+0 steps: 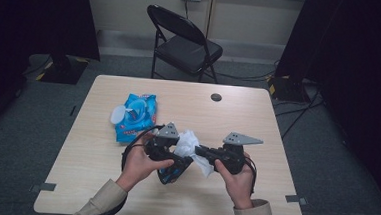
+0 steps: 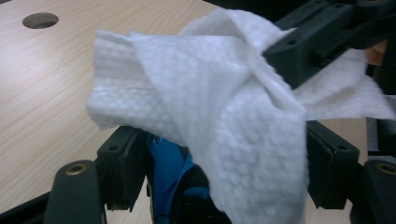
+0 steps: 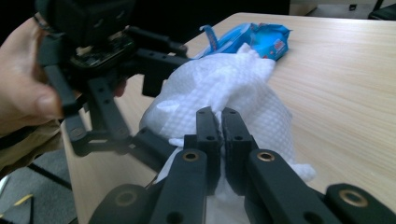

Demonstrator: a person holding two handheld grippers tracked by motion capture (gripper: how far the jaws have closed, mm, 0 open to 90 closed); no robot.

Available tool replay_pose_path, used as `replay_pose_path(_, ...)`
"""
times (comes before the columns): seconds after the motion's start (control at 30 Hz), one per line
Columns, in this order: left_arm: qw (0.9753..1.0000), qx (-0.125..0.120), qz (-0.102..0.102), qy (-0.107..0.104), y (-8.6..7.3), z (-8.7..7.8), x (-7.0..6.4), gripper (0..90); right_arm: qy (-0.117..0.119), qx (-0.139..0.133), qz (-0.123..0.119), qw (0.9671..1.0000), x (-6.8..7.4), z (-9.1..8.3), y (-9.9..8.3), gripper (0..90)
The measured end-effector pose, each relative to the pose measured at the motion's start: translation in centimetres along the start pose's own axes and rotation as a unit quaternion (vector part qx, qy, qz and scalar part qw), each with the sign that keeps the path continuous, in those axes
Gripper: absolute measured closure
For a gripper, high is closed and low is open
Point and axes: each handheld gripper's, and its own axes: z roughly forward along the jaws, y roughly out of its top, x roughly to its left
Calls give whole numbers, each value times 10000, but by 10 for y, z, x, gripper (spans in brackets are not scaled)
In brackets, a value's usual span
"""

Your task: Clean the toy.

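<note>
- Wipe (image 1: pixel 189 143) hung above the table (image 1: pixel 257 121), mid-near, between my two claws.
- Right claw (image 3: pixel 222 115) pinched it — jaws pressed together.
- Left claw (image 2: pixel 224 163) stood spread, wipe draped over it.
- Blue packet (image 1: pixel 137 115) lay far left.

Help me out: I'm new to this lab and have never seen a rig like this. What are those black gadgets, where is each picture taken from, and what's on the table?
A person sits at a wooden table holding a hand-operated black gripper in each hand. One picture looks down from above; the other two come from cameras riding on each gripper, looking along its jaws. The right gripper is pinched shut on a white wipe. The left gripper has its jaws apart around a blue and black object that I cannot identify, with the wipe draped over it. A blue wipes packet lies on the table with its lid flipped open.
</note>
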Motion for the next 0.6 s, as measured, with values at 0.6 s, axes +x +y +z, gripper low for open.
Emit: replay_pose_path(0.6,9996,-11,137,-240,3,7,-12,262,-420,4,-122,9990,-3,11,12,882)
